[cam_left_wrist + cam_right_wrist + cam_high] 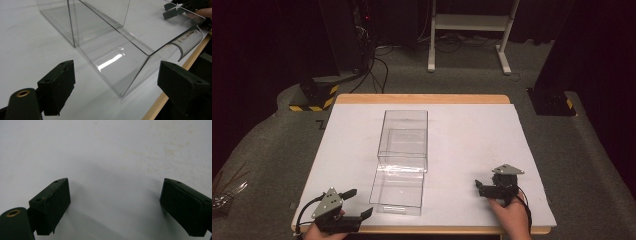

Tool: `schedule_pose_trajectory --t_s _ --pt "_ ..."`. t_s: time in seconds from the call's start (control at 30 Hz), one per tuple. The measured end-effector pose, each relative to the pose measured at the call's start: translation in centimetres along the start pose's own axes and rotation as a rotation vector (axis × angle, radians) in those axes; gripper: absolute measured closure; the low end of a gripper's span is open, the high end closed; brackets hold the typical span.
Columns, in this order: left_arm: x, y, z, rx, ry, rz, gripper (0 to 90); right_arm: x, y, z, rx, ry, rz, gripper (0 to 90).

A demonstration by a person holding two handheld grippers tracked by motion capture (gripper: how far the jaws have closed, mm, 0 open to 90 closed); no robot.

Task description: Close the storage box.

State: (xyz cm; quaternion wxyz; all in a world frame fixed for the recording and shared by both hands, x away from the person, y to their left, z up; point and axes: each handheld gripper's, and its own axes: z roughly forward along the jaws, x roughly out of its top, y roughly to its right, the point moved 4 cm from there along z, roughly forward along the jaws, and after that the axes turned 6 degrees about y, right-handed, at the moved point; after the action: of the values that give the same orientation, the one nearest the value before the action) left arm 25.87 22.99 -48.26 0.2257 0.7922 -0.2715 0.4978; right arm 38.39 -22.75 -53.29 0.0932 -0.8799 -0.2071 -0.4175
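A clear plastic box (403,137) lies in the middle of the white table top (472,135). Its open clear lid (397,192) lies flat toward the near edge. My left gripper (361,201) rests at the near left corner, open, with its jaws pointing right at the lid. In the left gripper view the jaws of the left gripper (115,72) stand wide apart with the lid (125,62) just ahead of them, untouched. My right gripper (479,189) sits at the near right, open, aimed left. In its own view the right gripper (115,185) has bare table between its jaws.
A wooden rim (422,98) edges the table's far side. Beyond it on the carpet stand a white desk frame (467,22), a yellow-and-black striped base (314,97), cables, and a black base (552,102). Thin sticks (224,187) lie on the floor at the left.
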Motion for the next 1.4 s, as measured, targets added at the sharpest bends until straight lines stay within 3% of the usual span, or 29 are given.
schedule_pose_trajectory --t_s 0.3,0.5,0.8,1.03,1.4 --pt "0.4 0.9 1.1 0.005 0.019 0.022 19.1 0.0 0.0 0.0 0.0 0.0 0.0 9.4" --pt "0.4 1.0 1.7 -0.01 0.017 0.009 21.2 0.0 0.0 0.0 0.0 0.0 -0.001 9.4" --pt "0.5 1.7 2.6 -0.017 0.009 0.039 24.1 0.0 0.0 0.0 0.0 0.0 0.0 9.4" --pt "0.6 1.8 3.2 -0.016 0.018 0.013 25.7 0.0 0.0 0.0 0.0 0.0 0.0 9.4" --pt "1.0 1.9 4.1 0.003 0.024 0.026 25.8 0.0 0.0 0.0 0.0 0.0 -0.001 9.4"
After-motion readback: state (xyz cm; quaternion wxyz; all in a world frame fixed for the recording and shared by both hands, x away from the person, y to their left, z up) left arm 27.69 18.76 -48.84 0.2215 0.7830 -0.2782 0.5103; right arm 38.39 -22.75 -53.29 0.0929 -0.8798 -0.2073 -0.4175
